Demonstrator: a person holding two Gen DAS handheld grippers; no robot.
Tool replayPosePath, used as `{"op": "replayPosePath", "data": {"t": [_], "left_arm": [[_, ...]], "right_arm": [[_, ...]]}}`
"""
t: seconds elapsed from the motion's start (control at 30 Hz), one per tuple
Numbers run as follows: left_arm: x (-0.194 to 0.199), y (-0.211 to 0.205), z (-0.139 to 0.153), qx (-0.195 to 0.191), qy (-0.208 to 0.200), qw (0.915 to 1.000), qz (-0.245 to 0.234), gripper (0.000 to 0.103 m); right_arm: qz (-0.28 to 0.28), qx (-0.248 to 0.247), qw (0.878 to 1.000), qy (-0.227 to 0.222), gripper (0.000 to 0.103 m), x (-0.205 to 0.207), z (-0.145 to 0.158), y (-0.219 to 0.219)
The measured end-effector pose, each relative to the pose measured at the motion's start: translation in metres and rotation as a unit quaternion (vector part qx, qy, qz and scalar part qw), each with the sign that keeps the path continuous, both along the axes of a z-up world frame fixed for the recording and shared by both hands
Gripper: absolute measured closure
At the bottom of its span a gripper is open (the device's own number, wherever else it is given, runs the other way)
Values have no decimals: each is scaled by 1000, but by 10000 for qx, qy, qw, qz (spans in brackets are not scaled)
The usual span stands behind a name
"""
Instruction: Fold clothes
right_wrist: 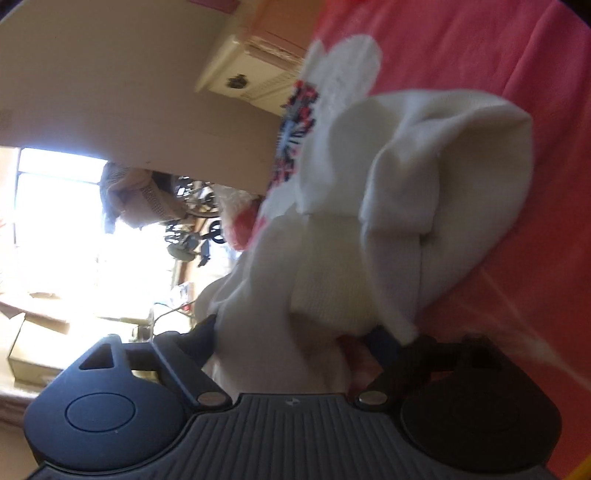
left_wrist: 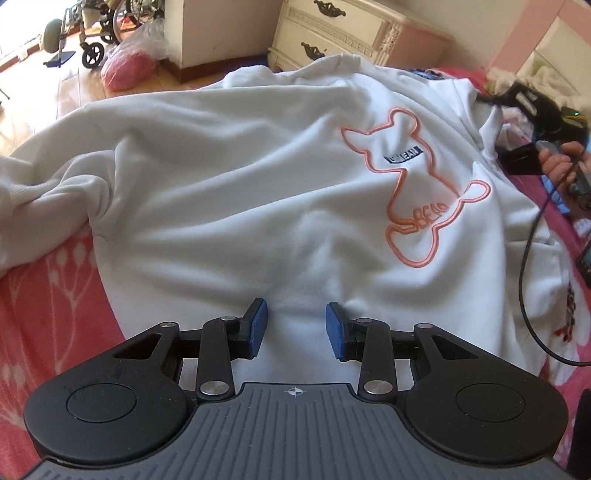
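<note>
A white sweatshirt point(left_wrist: 240, 184) with an orange cat outline point(left_wrist: 417, 184) lies spread and wrinkled on a pink bedspread point(left_wrist: 48, 295). My left gripper point(left_wrist: 297, 328) hovers just over its near edge, open, blue pads apart with only the flat cloth below them. In the right wrist view, rolled sideways and blurred, a bunched white sleeve point(right_wrist: 424, 184) with a ribbed cuff point(right_wrist: 332, 277) fills the space between the wide-set fingers of my right gripper point(right_wrist: 291, 336). The cloth drapes loosely over the blue pad point(right_wrist: 380, 343); no squeeze shows.
A person's hand point(left_wrist: 557, 158) on a black handle sits at the sweatshirt's right, trailing a black cable point(left_wrist: 524, 277). A cream dresser point(left_wrist: 332, 29) stands beyond the bed. A pink bag point(left_wrist: 125, 70) and a wheelchair point(left_wrist: 96, 33) are on the wooden floor. Another printed garment point(right_wrist: 299, 122) lies behind the sleeve.
</note>
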State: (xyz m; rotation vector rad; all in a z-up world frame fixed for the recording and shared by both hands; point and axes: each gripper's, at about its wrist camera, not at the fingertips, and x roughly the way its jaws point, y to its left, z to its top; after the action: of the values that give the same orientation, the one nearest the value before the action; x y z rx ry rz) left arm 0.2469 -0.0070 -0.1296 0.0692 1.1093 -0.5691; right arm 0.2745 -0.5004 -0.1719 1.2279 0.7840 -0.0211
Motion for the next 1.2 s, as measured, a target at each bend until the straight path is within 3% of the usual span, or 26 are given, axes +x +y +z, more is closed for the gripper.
{"op": "replayPosePath", "data": {"t": [0.07, 0.17, 0.3, 0.4, 0.5, 0.6, 0.8, 0.9, 0.93, 0.97, 1.03, 1.1, 1.2], "left_arm": [[3, 4, 0, -96, 87, 9999, 75, 68], [4, 8, 0, -159, 133, 9996, 172, 69], [5, 4, 0, -121, 90, 9998, 135, 69], [4, 4, 0, -99, 59, 9999, 100, 69], [3, 5, 0, -104, 46, 9999, 103, 69], [2, 5, 0, -80, 31, 9999, 98, 69], [3, 4, -1, -10, 18, 10000, 59, 69], [3, 3, -1, 9, 20, 10000, 88, 69], [3, 2, -1, 9, 22, 9999, 112, 69], [3, 2, -1, 14, 22, 9999, 135, 69], [2, 1, -1, 24, 20, 9999, 158, 69], [2, 1, -1, 33, 20, 9998, 169, 69], [3, 1, -1, 30, 41, 9999, 158, 68]], "right_arm": [[162, -316, 9994, -48, 83, 10, 6, 4], [270, -906, 9925, -773, 91, 19, 35, 9], [359, -1560, 9637, -2135, 92, 31, 82, 9], [462, -1813, 9565, -2240, 92, 54, 90, 7], [409, -2261, 9579, -1724, 92, 73, 72, 4], [140, -2338, 9631, -1327, 92, 79, 53, -14], [362, -2411, 9516, -1871, 92, 86, 91, -14], [553, -2393, 9539, -1723, 90, 98, 94, -3], [569, -2416, 9568, -1512, 85, 101, 85, -1], [596, -2465, 9596, -1221, 71, 103, 74, 0], [703, -2626, 9615, -414, 55, 105, 49, 1], [812, -2592, 9624, -53, 55, 91, 35, -3], [618, -2229, 9723, -324, 53, 48, 52, -19]]}}
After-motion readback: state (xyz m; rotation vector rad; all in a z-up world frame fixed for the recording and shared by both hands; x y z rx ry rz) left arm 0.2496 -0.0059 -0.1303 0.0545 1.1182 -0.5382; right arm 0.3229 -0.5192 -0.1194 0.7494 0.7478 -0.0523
